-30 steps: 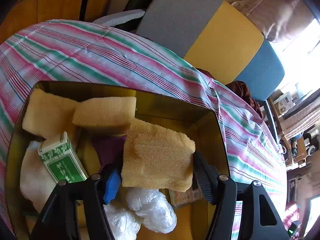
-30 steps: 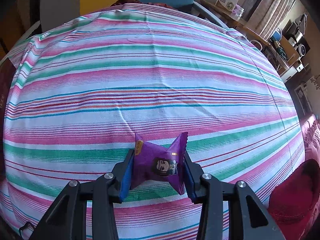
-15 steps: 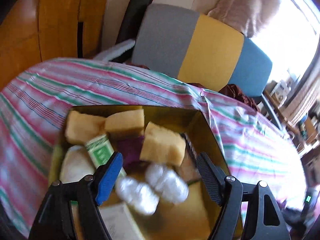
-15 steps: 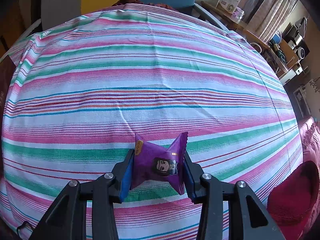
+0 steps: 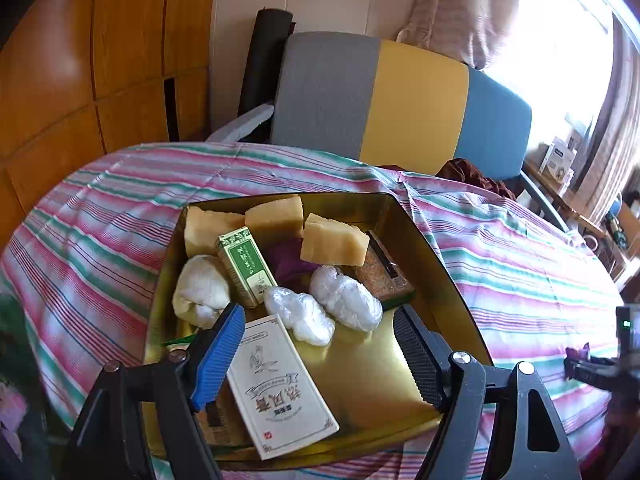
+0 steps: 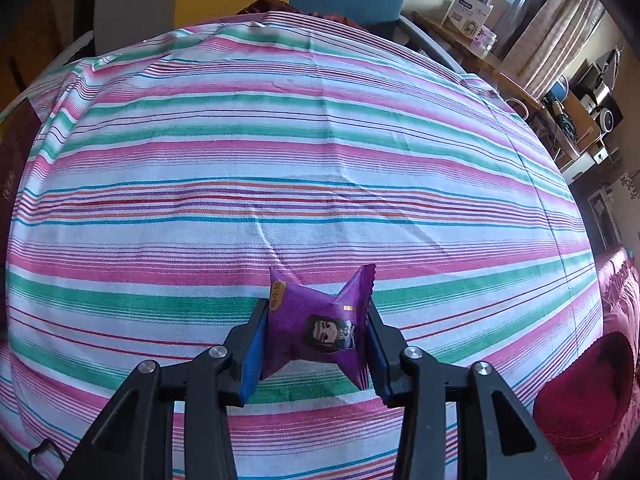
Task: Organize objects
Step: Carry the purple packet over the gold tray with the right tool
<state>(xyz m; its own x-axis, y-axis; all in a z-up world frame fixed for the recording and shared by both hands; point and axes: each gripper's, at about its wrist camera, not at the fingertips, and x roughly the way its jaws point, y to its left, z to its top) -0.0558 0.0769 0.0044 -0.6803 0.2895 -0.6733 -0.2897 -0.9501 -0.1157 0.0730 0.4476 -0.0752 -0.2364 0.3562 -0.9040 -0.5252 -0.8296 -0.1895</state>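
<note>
Here the left gripper (image 5: 320, 354) hangs above the near end of a gold tray (image 5: 436, 240) with its fingers released; they have just been opening, and nothing sits between the pads. The tray rests on a desk covered by a striped cloth (image 5: 120, 208).

Inside the tray, three yellow sponges (image 5: 334, 239) lie at the far end, toward twelve o'clock. A green box (image 5: 246, 266) leans among them at about eleven o'clock of the tray's middle, with a cream cloth bundle (image 5: 200, 290) to its nine o'clock side. Two crumpled clear plastic bags (image 5: 344, 298) lie side by side near the middle. A white box with printed lettering (image 5: 280, 386) lies flat at the near end, around seven o'clock, partly behind the blue pad of the left finger (image 5: 218, 354). A brown grainy packet (image 5: 380, 276) lies toward three o'clock.

Over the bare cloth in the right wrist view, the right gripper (image 6: 316, 344) has its fingers clenched on a purple candy wrapper (image 6: 320, 328), whose twisted ends flare above the pads. The wrapper is held at six o'clock of that view, above the cloth.

A chair back in grey, yellow and blue (image 5: 400, 100) stands beyond the desk.
</note>
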